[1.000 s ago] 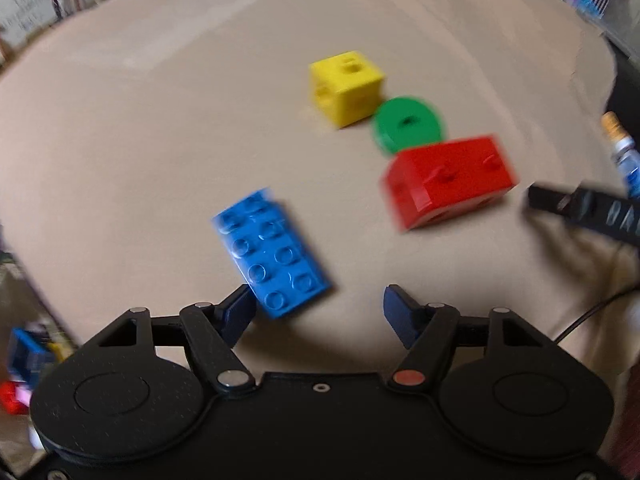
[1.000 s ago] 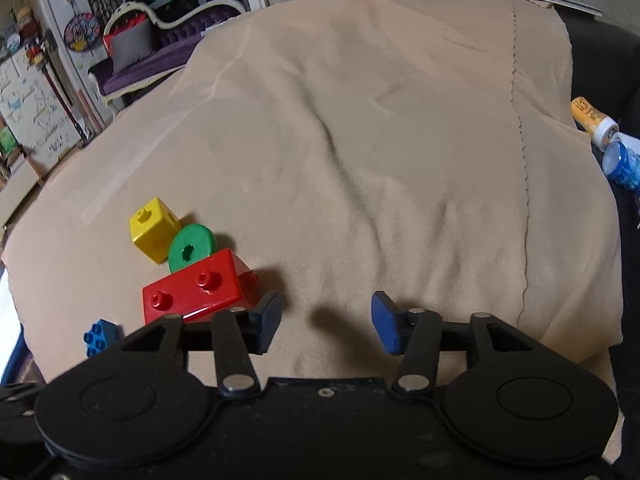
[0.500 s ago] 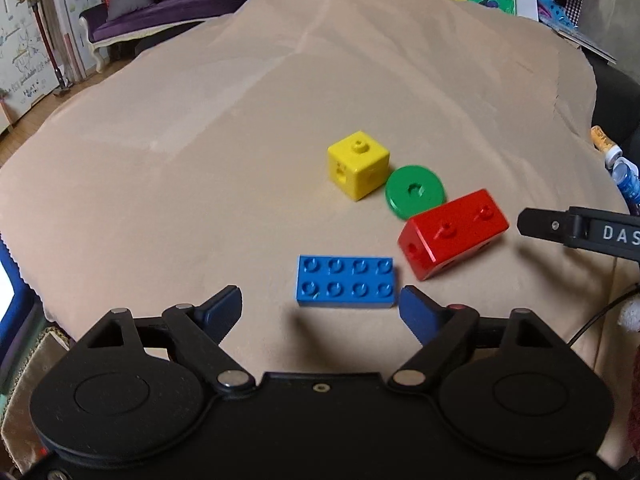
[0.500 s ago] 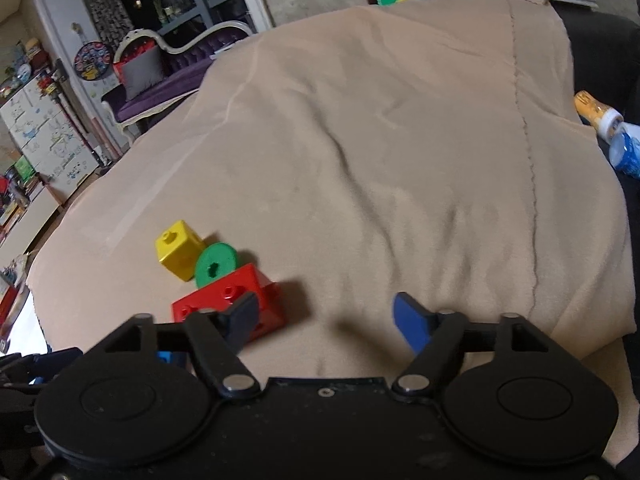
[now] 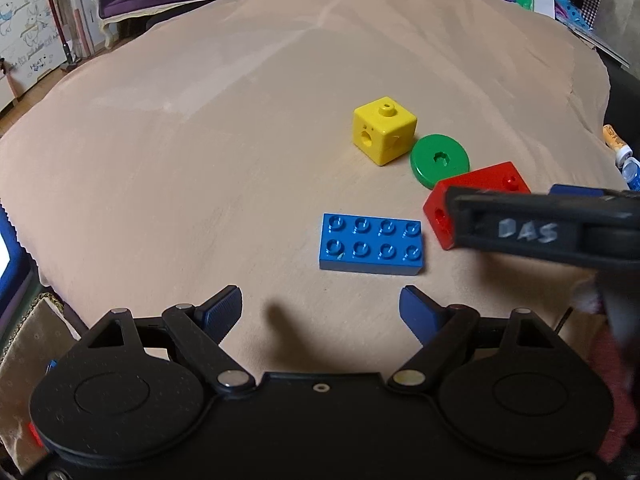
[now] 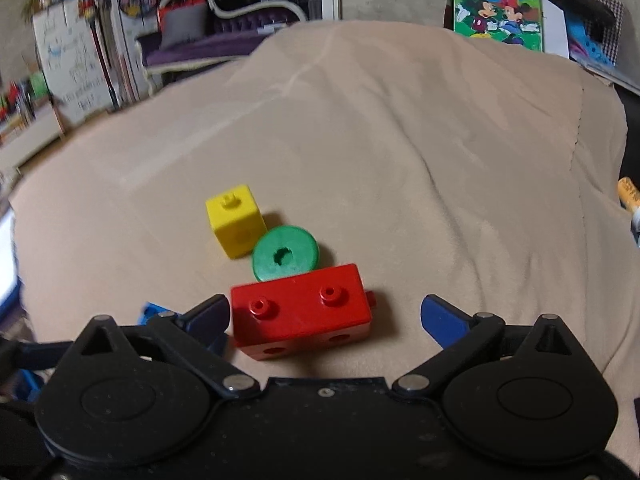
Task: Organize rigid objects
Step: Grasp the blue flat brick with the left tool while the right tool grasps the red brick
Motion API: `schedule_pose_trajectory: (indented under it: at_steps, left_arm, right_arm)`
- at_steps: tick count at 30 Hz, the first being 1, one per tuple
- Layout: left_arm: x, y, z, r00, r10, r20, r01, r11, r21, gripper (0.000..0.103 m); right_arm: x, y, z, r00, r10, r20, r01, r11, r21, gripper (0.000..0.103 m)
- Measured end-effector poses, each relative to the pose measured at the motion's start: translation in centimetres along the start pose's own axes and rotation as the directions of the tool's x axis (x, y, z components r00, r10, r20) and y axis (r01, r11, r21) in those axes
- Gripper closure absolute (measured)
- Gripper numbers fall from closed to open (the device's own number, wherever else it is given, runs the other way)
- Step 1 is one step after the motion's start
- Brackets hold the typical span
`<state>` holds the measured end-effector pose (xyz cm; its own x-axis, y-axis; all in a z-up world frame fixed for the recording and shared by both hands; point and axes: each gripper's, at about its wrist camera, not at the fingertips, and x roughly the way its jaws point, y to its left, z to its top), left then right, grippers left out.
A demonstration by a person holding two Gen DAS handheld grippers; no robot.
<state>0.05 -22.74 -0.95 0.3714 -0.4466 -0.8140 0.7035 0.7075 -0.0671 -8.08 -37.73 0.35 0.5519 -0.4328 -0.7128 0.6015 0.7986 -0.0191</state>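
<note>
A flat blue studded brick point(image 5: 371, 244) lies on the beige cloth point(image 5: 200, 140), just beyond my left gripper point(image 5: 320, 306), which is open with nothing between its fingers. Behind the brick stand a yellow cube point(image 5: 384, 136), a green disc point(image 5: 439, 160) and a long red block point(image 5: 480, 184) in a diagonal row. My right gripper point(image 6: 326, 314) straddles the red block point(image 6: 300, 316); its jaws are opening, and the right pad stands well off the block. One black finger point(image 5: 540, 232) of it crosses the left wrist view and hides part of the red block. In the right wrist view the yellow cube point(image 6: 235, 220) and green disc point(image 6: 286, 254) sit beyond.
The cloth point(image 6: 440, 160) drops off at the left and right. Small bottles point(image 5: 618, 148) lie past its right edge. A cartoon picture book point(image 6: 498, 12) leans at the far side. A purple sofa point(image 6: 224, 40) and shelves stand beyond.
The left gripper opened wider and drew back from the blue brick, which now lies flat. The right gripper swung left and opened around the red block, covering part of it in the left view.
</note>
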Motion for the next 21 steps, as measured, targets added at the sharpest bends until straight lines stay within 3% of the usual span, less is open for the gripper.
schedule_pose_trajectory:
  at_steps: [2,3,4,6,13,14,16,18,19,21]
  left_arm:
    - [0.0,-0.1,0.2,1.0,-0.006,0.001,0.006,1.0,-0.004,0.021]
    - [0.0,-0.2,0.3,1.0,-0.013,0.005,0.013,1.0,-0.005,0.021]
    - [0.1,-0.4,0.5,1.0,-0.017,0.008,0.017,1.0,-0.007,0.021]
    - [0.2,-0.7,1.0,1.0,-0.017,0.009,0.017,1.0,-0.013,0.02]
    - [2.0,-1.1,2.4,1.0,-0.016,-0.019,0.015,0.997,-0.07,0.019]
    - [2.2,-1.1,2.5,0.999,-0.02,-0.024,0.018,0.997,-0.075,0.018]
    - [2.7,-1.3,2.8,0.999,-0.016,-0.035,0.013,0.996,-0.088,0.01]
    - [3.1,-1.5,2.9,0.999,0.004,-0.034,-0.007,0.996,-0.09,0.01]
    - [3.3,-1.6,2.9,0.999,0.01,-0.039,-0.013,0.996,-0.085,0.011]
    - [3.9,-1.8,2.7,0.998,0.008,-0.061,-0.012,0.997,-0.072,0.031]
  right_arm:
    - [0.3,-0.4,-0.1,0.999,0.042,-0.005,-0.042,0.999,0.015,0.013]
    - [0.1,-0.8,-0.1,0.997,0.079,-0.01,-0.078,0.996,0.037,0.027]
    - [-0.1,-1.2,0.0,0.994,0.107,-0.016,-0.106,0.992,0.062,0.028]
    - [-0.5,-1.9,0.2,0.996,0.09,-0.008,-0.088,0.992,0.094,0.037]
    - [-1.0,-4.5,0.3,0.997,0.076,-0.007,-0.074,0.985,0.153,0.036]
    - [-1.2,-4.8,0.3,0.997,0.073,0.0,-0.072,0.984,0.164,0.034]
    - [-1.8,-5.2,0.2,0.998,0.052,0.023,-0.055,0.984,0.172,0.02]
    - [-2.2,-5.7,0.1,0.998,0.052,0.04,-0.058,0.982,0.181,0.019]
    - [-2.5,-6.0,0.1,0.997,0.057,0.044,-0.065,0.98,0.188,0.017]
    - [-2.8,-6.3,0.0,0.997,0.064,0.048,-0.072,0.978,0.195,0.008]
